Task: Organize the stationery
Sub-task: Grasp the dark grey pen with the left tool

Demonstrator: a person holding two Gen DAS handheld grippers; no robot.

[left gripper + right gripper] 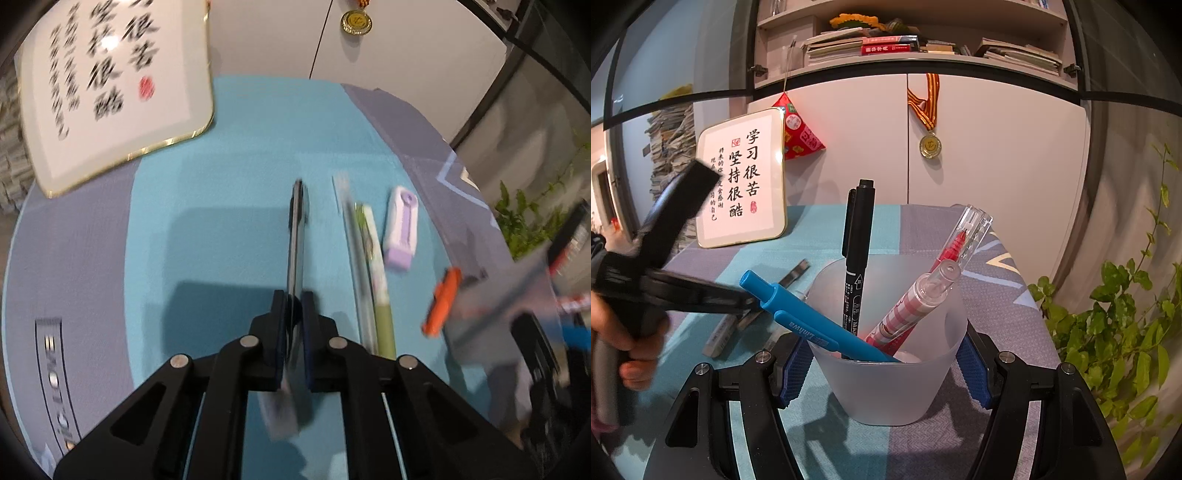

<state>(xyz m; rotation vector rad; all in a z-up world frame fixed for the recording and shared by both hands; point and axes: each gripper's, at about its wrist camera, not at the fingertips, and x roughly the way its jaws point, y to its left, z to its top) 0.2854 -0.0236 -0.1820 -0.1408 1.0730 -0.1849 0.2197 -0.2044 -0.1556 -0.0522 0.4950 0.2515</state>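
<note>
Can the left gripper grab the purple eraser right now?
Probably not yet: the left gripper is already shut on a dark flat ruler. The purple eraser itself lies uncovered on the cloth, beside the green pen.

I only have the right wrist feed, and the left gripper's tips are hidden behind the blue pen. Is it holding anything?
Observer: Yes. The left gripper is shut on a thin dark flat item, seen edge-on and too blurred to name.
Operator: What's loose on the cloth?
Observer: A purple-and-white case lies flat, just right of a green pen.
Operator: Anything nearer my side?
Observer: A blurred orange item sits right beside the cup.
</note>
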